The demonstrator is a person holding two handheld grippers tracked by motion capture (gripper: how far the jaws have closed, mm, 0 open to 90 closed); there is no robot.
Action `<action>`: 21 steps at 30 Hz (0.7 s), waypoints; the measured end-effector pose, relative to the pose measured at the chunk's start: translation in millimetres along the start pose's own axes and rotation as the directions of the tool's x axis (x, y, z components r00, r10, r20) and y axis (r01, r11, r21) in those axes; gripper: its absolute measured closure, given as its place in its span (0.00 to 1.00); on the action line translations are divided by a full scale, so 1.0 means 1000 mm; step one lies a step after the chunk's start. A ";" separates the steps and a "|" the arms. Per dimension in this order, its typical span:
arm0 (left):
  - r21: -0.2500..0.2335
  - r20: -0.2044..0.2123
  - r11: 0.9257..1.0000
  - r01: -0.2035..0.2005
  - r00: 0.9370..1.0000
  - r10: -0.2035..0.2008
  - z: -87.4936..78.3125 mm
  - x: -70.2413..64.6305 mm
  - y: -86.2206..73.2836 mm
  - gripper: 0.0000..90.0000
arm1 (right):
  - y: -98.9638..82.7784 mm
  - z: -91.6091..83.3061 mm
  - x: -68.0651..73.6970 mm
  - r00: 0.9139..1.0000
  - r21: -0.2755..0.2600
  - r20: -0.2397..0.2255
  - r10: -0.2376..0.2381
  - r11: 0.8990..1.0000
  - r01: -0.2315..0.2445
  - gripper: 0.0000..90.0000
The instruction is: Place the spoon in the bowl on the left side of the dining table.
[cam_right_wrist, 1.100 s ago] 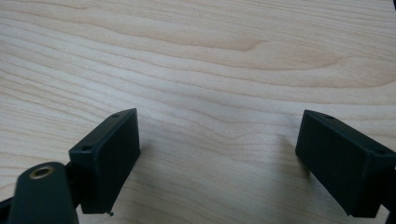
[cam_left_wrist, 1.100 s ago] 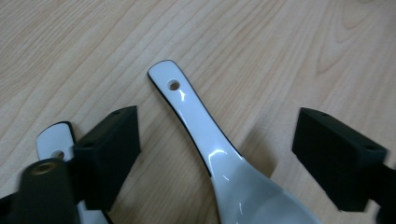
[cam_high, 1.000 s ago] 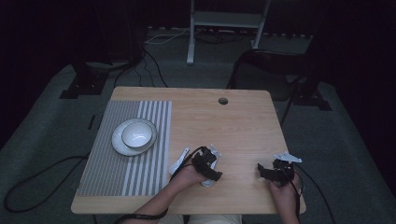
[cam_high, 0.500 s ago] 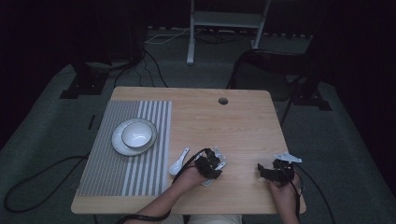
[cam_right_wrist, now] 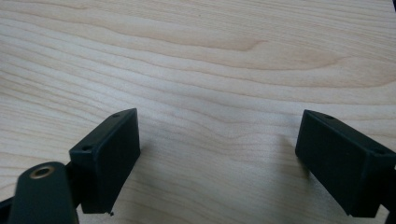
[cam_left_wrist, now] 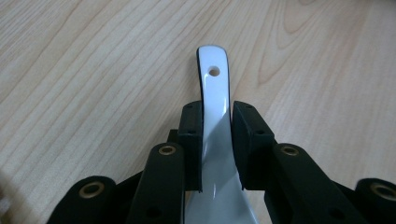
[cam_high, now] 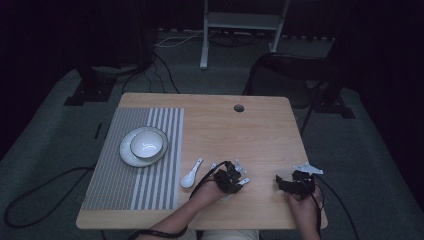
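high view: left gripper [cam_high: 231,176] at white spoon [cam_high: 191,175] beside striped mat [cam_high: 125,185], bowl [cam_high: 147,144] on plate [cam_high: 131,156]; worktop [cam_high: 250,130] bare beyond, front edge close | left gripper view: jaws have just been closing, now clamp spoon handle [cam_left_wrist: 215,107]; grasp step, next likely lift straight up | right gripper view: right gripper [cam_right_wrist: 217,154] spread wide, nothing held

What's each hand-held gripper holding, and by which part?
Left hand-held gripper has just closed on the white ceramic spoon, clamping its handle partway along. Right hand-held gripper is open, empty.
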State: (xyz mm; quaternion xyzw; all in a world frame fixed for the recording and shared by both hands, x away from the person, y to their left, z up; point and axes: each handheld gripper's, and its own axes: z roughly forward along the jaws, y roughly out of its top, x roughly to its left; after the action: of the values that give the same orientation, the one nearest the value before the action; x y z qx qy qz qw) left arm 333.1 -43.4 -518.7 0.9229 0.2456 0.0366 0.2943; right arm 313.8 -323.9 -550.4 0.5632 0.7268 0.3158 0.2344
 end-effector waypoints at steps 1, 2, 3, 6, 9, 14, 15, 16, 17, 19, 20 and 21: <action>0.000 0.000 1.000 0.000 1.000 0.000 0.000 0.000 0.000 0.83 | 0.000 0.000 0.000 1.000 0.000 0.000 0.000 1.000 0.000 0.15; -0.014 -0.002 1.000 0.006 1.000 -0.006 -0.005 0.001 0.001 0.83 | 0.000 0.000 0.000 1.000 0.000 0.000 0.000 1.000 0.000 0.15; -0.014 -0.002 1.000 0.006 1.000 -0.006 -0.005 0.001 0.001 0.83 | 0.000 0.000 0.000 1.000 0.000 0.000 0.000 1.000 0.000 0.15; -0.043 -0.013 0.999 0.012 1.000 -0.013 -0.013 0.002 0.003 0.83 | 0.000 0.000 0.000 1.000 0.000 0.000 0.000 1.000 0.000 0.15; -0.045 -0.009 0.999 0.010 1.000 -0.010 -0.015 0.002 0.004 0.83 | 0.000 0.000 0.000 1.000 -0.001 0.000 0.000 1.000 0.000 0.15; -0.057 0.008 0.998 0.018 1.000 -0.018 -0.018 0.003 0.004 0.83 | 0.000 0.000 0.000 1.000 -0.001 0.000 0.000 1.000 0.000 0.15; -0.061 0.007 0.998 0.021 1.000 -0.021 -0.019 0.003 0.004 0.83 | 0.000 0.000 0.000 1.000 -0.001 0.000 0.000 1.000 0.000 0.15; -0.061 0.008 0.998 0.016 1.000 -0.016 -0.020 0.003 0.004 0.83 | 0.000 0.000 0.000 1.000 -0.001 0.000 0.000 1.000 0.000 0.15; -0.069 0.004 0.997 0.022 1.000 -0.021 -0.022 0.003 0.004 0.83 | 0.000 0.000 0.000 1.000 -0.001 0.000 0.000 1.000 0.000 0.15; -0.070 0.006 0.997 0.014 1.000 -0.014 -0.025 0.003 0.005 0.83 | 0.000 0.000 0.000 1.000 -0.001 0.000 0.000 1.000 0.000 0.15; -0.075 0.002 0.997 0.017 1.000 -0.017 -0.027 0.003 0.006 0.83 | 0.000 0.000 0.000 1.000 -0.001 0.000 0.000 1.000 0.000 0.15; -0.073 0.001 0.997 0.008 1.000 -0.008 -0.028 0.003 0.006 0.84 | 0.000 0.000 0.000 1.000 -0.001 0.000 0.000 1.000 0.000 0.15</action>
State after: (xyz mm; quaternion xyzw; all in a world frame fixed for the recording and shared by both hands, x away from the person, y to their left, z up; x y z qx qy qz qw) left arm 332.3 -31.7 -492.2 0.9105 0.2475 0.0441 0.3282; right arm 313.9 -323.9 -550.5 0.5633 0.7265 0.3160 0.2347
